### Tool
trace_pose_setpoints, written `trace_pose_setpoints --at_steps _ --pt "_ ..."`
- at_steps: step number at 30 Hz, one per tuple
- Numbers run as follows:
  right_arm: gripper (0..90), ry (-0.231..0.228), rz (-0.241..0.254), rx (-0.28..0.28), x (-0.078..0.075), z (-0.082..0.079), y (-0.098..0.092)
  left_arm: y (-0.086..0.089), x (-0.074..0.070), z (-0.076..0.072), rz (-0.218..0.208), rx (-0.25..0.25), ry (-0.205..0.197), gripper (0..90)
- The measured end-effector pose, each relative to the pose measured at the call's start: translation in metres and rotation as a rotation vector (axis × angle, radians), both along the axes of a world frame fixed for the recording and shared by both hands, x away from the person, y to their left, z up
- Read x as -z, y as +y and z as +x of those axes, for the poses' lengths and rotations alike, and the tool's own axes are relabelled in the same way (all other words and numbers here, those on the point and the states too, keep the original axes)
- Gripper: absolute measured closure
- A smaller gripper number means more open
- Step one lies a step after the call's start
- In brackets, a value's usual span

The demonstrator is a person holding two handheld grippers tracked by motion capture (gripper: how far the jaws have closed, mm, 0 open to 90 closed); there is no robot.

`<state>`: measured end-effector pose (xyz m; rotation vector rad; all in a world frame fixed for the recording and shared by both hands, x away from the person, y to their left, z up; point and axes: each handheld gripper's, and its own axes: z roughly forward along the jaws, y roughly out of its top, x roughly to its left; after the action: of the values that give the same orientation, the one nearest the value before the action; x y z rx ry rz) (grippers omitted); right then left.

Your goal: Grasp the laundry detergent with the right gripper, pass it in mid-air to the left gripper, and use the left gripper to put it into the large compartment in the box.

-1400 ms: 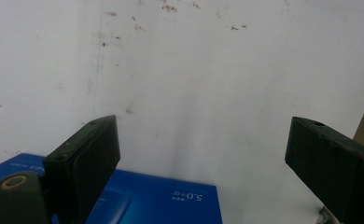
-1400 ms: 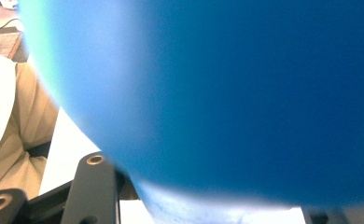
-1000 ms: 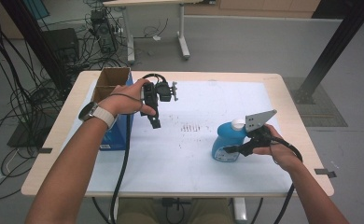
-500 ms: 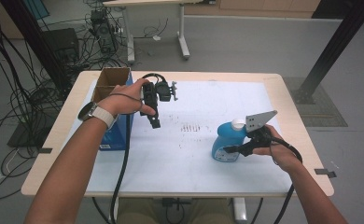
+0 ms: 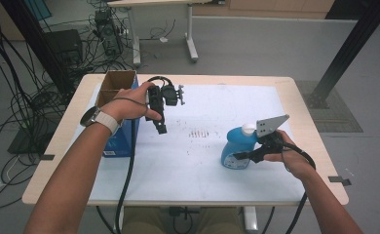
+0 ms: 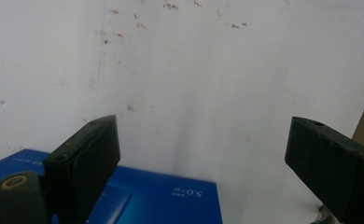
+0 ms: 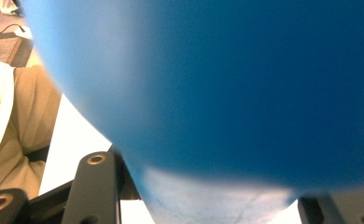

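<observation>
A workshop floor with many loose cables lies behind a wooden table point(image 5: 319, 161) covered by a white sheet point(image 5: 188, 161) with small reddish marks. The blue bottle point(image 5: 234, 151) with a white cap stands upright near the right edge of the table, and the right gripper point(image 5: 244, 156) has its jaws clamped on the bottle's lower body from the side, probably to lift it without tipping. The left gripper point(image 5: 160, 127) hangs above the sheet near the left edge, jaws wide apart and holding nothing, as if waiting. Just beside it stands an open cardboard box point(image 5: 117, 85) with a blue front; its white print is upside down in the left gripper view, and I read "5.0+R", not surely.
</observation>
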<state>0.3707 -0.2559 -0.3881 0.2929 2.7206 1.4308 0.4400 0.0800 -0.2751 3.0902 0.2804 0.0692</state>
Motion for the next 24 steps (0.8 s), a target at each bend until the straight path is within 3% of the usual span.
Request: trace_pose_setpoints --at_steps 24 --pt "43.9 0.008 0.013 0.004 0.0011 0.001 -0.0007 0.001 0.0005 0.0004 0.0 -0.004 0.001 10.5"
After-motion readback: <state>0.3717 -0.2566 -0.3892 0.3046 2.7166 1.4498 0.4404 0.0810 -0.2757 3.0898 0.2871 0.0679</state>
